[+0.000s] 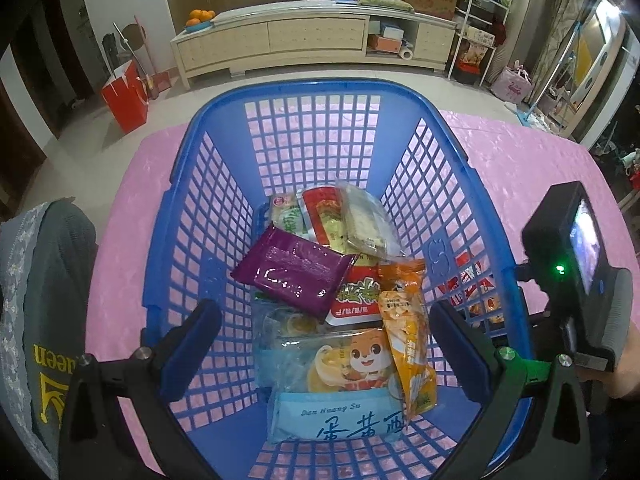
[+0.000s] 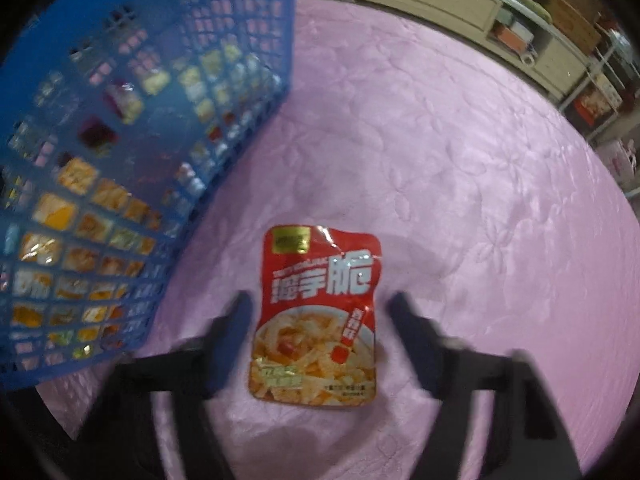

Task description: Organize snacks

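Note:
A blue plastic basket [image 1: 208, 216] stands on the pink tablecloth and holds several snack packets, among them a purple packet [image 1: 294, 270], an orange packet [image 1: 406, 328] and a light blue packet [image 1: 340, 420]. My left gripper [image 1: 324, 344] is open and empty above the basket's near end. My right gripper [image 2: 320, 332] is open, its fingers [image 2: 234, 336] on either side of a red snack packet [image 2: 316, 316] that lies flat on the cloth, right of the basket [image 2: 100, 80]. That view is blurred.
The pink tablecloth [image 2: 460, 160] covers the table to the right of the basket. The right hand-held gripper body [image 1: 576, 272] sits just right of the basket. A grey garment [image 1: 44, 320] is at the left. A TV cabinet [image 1: 312, 40] stands behind.

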A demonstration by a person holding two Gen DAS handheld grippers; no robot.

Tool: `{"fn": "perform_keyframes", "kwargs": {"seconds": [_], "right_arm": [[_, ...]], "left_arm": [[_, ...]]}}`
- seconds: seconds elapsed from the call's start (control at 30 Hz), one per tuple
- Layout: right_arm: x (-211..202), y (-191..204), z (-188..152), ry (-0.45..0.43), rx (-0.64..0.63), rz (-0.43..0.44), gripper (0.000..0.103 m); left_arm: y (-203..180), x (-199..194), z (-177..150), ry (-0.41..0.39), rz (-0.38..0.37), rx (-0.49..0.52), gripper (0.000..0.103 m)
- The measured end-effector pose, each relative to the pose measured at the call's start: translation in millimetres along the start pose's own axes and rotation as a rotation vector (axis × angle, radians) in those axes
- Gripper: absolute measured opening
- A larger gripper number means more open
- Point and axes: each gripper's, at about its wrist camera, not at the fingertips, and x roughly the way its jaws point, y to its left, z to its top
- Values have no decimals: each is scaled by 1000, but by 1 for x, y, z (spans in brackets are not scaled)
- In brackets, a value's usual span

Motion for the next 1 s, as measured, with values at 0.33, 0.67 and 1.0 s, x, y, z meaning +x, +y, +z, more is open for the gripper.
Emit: {"fn": "perform_keyframes", "kwargs": {"seconds": [0.33, 0.67, 1.0], "right_arm": [[-19, -14, -13, 0, 50, 46, 31], [-108, -4, 0, -152, 44, 47, 31], [-152, 39, 38, -252, -36, 88, 31]], "left_arm": [[-1, -14, -3, -25, -2, 0, 103], [6, -56, 1, -94, 5, 0, 103], [34, -79, 1, -140, 17, -30, 103]]}}
